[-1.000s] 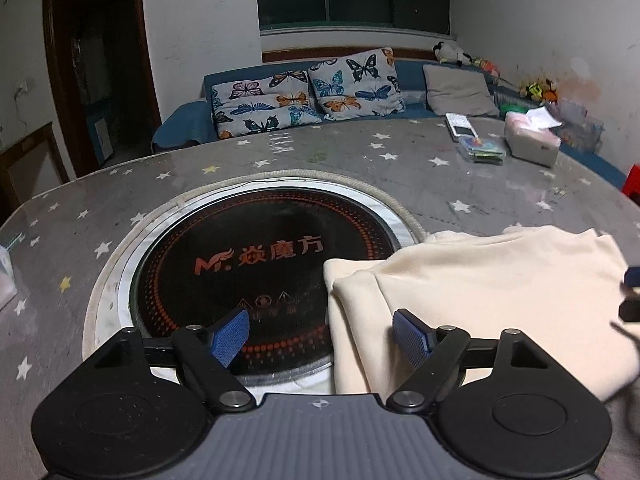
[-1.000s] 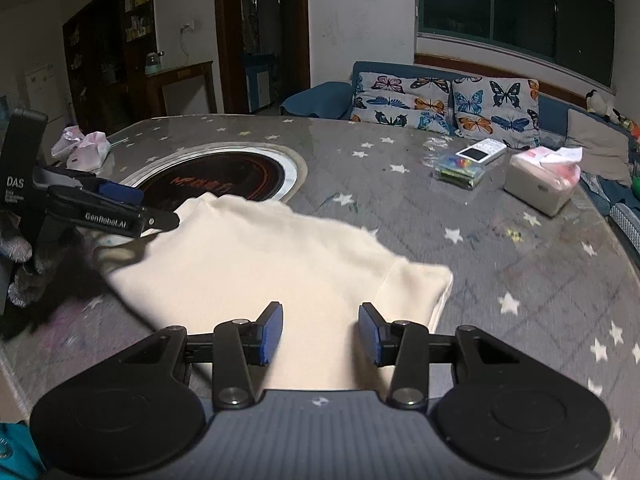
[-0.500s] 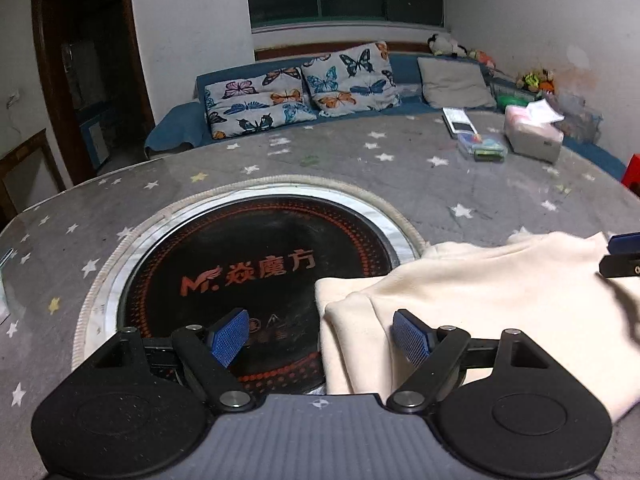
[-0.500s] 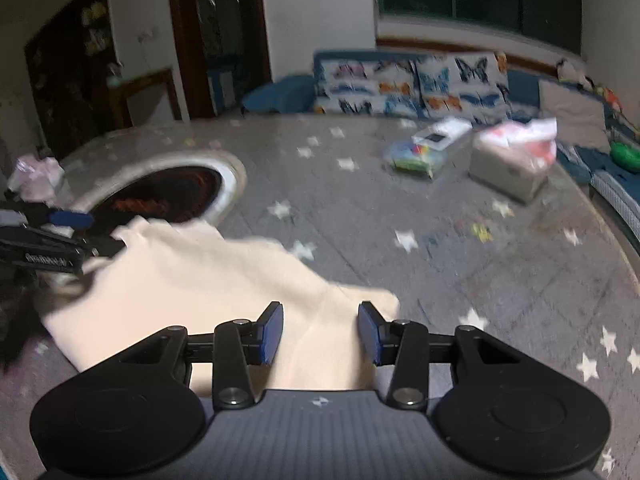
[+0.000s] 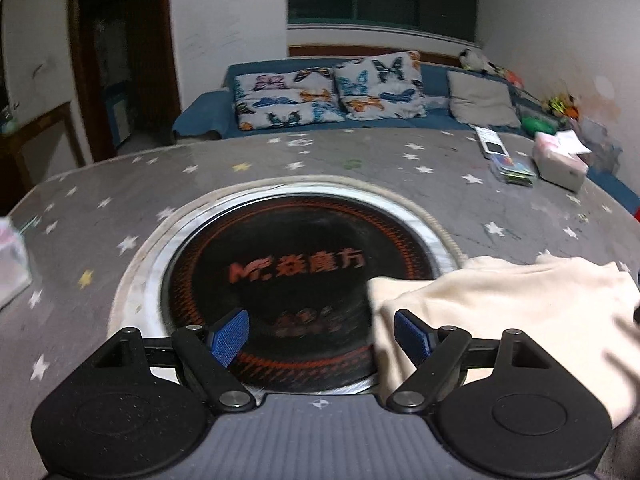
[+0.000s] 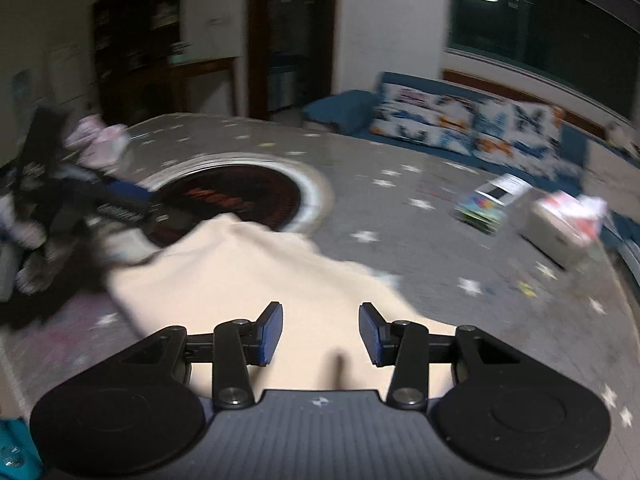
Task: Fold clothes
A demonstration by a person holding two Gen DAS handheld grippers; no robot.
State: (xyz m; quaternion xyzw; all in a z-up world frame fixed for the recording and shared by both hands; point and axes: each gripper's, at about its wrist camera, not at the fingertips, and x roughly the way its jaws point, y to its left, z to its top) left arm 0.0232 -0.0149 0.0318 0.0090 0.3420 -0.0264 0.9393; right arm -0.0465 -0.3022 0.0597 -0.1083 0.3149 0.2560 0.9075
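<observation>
A folded cream garment (image 5: 500, 312) lies on the grey star-patterned table, its left edge over the black round cooktop (image 5: 280, 268). My left gripper (image 5: 322, 338) is open and empty above the cooktop, its right finger at the garment's left edge. In the right wrist view the garment (image 6: 248, 280) spreads in front of my right gripper (image 6: 320, 334), which is open and empty above the cloth's near part. The left gripper (image 6: 120, 200) shows blurred at the garment's far left.
A tissue box (image 5: 560, 160), a small colourful box (image 5: 516, 168) and a white remote (image 5: 494, 146) sit at the table's far right. A blue sofa with butterfly pillows (image 5: 332, 92) runs behind. A pink-white object (image 6: 100, 144) sits at the far left.
Both grippers have shifted; the right view has swung left and is blurred with motion. The right gripper's jaws have opened wider. The garment lies as before.
</observation>
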